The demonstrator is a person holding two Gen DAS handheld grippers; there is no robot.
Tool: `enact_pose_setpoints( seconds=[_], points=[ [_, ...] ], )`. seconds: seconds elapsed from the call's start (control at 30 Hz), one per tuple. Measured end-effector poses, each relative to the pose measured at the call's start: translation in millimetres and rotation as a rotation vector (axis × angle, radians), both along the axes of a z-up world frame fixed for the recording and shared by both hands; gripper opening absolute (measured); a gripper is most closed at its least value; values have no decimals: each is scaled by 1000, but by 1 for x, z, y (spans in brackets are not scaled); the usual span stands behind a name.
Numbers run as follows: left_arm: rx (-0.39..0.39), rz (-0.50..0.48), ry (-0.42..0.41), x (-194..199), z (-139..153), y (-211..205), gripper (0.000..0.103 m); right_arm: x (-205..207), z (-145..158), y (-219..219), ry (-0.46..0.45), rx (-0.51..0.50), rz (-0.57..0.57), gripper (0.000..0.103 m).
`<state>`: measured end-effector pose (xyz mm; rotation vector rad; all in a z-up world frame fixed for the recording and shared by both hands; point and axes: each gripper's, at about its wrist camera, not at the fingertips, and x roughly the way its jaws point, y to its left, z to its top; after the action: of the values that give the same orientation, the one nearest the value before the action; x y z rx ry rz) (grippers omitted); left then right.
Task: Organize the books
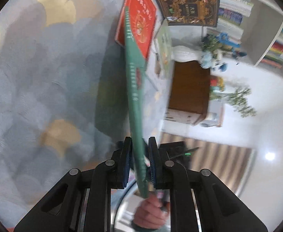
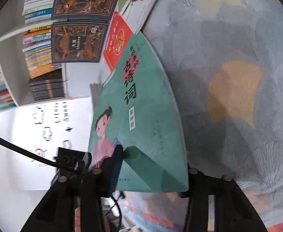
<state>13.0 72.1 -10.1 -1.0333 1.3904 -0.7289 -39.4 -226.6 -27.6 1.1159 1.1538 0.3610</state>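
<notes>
At six o'clock in the left wrist view, the green book [image 1: 134, 104] is pinched edge-on by the left gripper [image 1: 139, 166], its two pads pressed onto the covers so that only the spine runs up toward twelve. It appears to be held this way so that the thin edge leads, as a book is presented when it is to be stood among others. Below the fingers, part of a hand [image 1: 151, 212] is seen on a handle.

In the right wrist view the same book's cover [image 2: 141, 119] is laid across the right gripper [image 2: 149, 176], and its lower edge falls between the fingers. One dark finger [image 2: 114, 166] is seen against the cover at seven o'clock; the other is hidden behind the book, so whether it is truly nipped on this side cannot be told. A steadying second hold is the likely purpose, judged from the book's tilt.

Farther out, at one o'clock in the left view, a red book [image 1: 139, 17] is lying on the patterned carpet [image 1: 44, 87], partly hidden by the green one. Beyond it, dark ornate volumes [image 2: 79, 42] are stood face-out, and behind them a white bookshelf [image 2: 8, 65] is packed with stacked spines. Some way remains: the green book is not yet set down anywhere.
</notes>
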Motion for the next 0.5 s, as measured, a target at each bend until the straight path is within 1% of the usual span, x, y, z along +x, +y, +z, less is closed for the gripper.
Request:
enact_pose_setpoints(
  seconds=[0.03,0.13,0.17,0.2,0.23,0.27,0.33,0.37,0.4,0.47,0.5],
  points=[
    [44,-12,-13,0,1,-1,13,1,6,4,-10,-57,13,31],
    [189,-73,-96,0,9,-8,13,3,26,22,-51,-247,75,29],
    [257,-100,-142,-1,14,-13,13,3,36,32,-75,-338,105,29],
    [313,-121,-188,-2,20,-17,13,2,42,39,-95,-399,124,29],
    [368,-143,-238,-5,26,-22,13,1,53,50,-125,-487,152,29],
    [406,-160,-285,-7,32,-27,13,-1,59,57,-150,-558,172,29],
    [439,-171,-361,-12,45,-31,13,-7,72,71,-211,-676,196,29],
    [432,-169,-398,-14,52,-30,13,-11,79,77,-246,-721,202,29],
    [423,-165,-423,-16,57,-28,13,-16,87,82,-281,-752,210,29],
    [393,-153,-466,-20,69,-21,13,-21,99,87,-318,-774,223,29],
    [377,-147,-474,-21,73,-17,14,-25,102,85,-332,-779,227,28]
  ],
)
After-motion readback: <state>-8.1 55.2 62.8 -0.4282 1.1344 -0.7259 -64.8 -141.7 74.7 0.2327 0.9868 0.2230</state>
